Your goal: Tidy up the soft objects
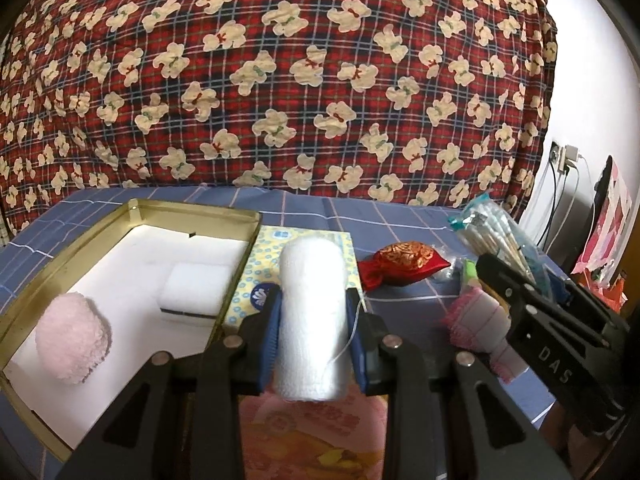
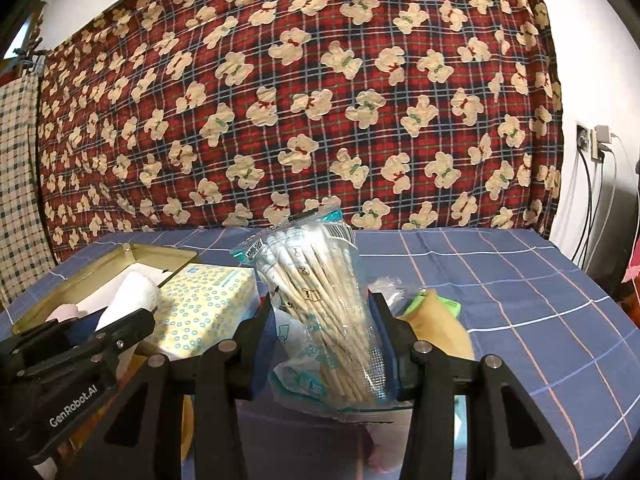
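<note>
At the left of the left wrist view an open gold tin (image 1: 132, 210) lies on the blue checked cloth (image 1: 400, 216). It is lined in white and holds a fluffy pink ball (image 1: 72, 340) in its lower left corner and a white foam block (image 1: 196, 290) near its middle. Just right of the tin lies a yellow tissue pack (image 1: 264, 256) with blue rings. In the centre the left gripper (image 1: 312, 340) is clenched on a white cloth roll (image 1: 310, 312), its blue pads pressing both sides; the roll stands upright above the tissue pack and a pink printed cloth (image 1: 304, 420) at the bottom edge. Right of the roll a red brocade pouch (image 1: 400, 264) lies on the cloth. Further right is a pink-fringed white roll (image 1: 476, 320), partly behind the right gripper (image 1: 532, 284), which carries a swab bag (image 1: 492, 232).

The right wrist view shows only the tin's (image 2: 100, 260) near corner at the left, with the white roll (image 2: 132, 296) and the left gripper (image 2: 116, 332) in front of it, and the tissue pack (image 2: 200, 312) beside. The right gripper (image 2: 328, 352) grasps the clear swab bag (image 2: 316, 292) at centre frame, sticks fanning upward. Behind its right finger lie a tan and green soft thing (image 2: 436, 320) and clear wrap (image 2: 388, 288). The pouch is hidden here. A red plaid bear-print quilt (image 2: 300, 100) fills the background, and a wall socket (image 2: 596, 140) with cables sits far right.
</note>
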The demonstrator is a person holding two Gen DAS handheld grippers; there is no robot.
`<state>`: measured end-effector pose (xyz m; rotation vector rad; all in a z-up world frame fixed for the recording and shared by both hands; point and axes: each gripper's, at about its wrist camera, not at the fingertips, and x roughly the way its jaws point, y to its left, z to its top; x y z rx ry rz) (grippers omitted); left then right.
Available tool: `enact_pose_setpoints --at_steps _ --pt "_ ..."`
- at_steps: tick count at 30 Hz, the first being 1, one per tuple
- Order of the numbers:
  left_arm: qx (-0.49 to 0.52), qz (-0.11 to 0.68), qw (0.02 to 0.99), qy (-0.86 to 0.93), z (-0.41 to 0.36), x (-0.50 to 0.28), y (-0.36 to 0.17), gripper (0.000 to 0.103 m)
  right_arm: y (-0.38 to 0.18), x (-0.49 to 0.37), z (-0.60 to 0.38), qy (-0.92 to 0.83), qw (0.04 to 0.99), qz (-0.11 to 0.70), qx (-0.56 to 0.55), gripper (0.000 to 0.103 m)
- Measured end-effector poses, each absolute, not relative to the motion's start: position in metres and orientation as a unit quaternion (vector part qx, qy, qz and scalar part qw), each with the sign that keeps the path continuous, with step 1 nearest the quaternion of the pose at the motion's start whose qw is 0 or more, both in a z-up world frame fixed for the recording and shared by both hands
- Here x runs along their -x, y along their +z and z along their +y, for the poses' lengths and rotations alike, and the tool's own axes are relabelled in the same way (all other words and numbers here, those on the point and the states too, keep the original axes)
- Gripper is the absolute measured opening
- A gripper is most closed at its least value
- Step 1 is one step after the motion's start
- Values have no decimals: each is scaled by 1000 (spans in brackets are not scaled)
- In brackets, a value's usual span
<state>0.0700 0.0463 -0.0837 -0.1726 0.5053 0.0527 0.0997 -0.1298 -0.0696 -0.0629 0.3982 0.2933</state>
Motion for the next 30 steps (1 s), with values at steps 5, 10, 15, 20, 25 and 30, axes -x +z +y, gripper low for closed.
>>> enact_pose_setpoints --at_steps 5,10,15,20,25,30 --pt "86 249 964 29 49 -71 -85 29 -70 -99 -120 154 967 198 37 47" --pt "87 250 964 32 52 -71 -86 29 -71 -101 -115 161 965 202 35 47" --pt "89 251 963 35 58 -70 -86 29 -72 -103 -110 165 963 209 34 47" --pt "92 250 963 37 62 -69 -86 29 -72 -102 -104 168 963 206 40 47" --pt "93 246 964 40 67 -66 -86 29 -72 -101 -97 175 962 207 44 47" --pt "94 245 964 42 70 -64 -86 29 -73 -103 -90 183 959 212 43 47"
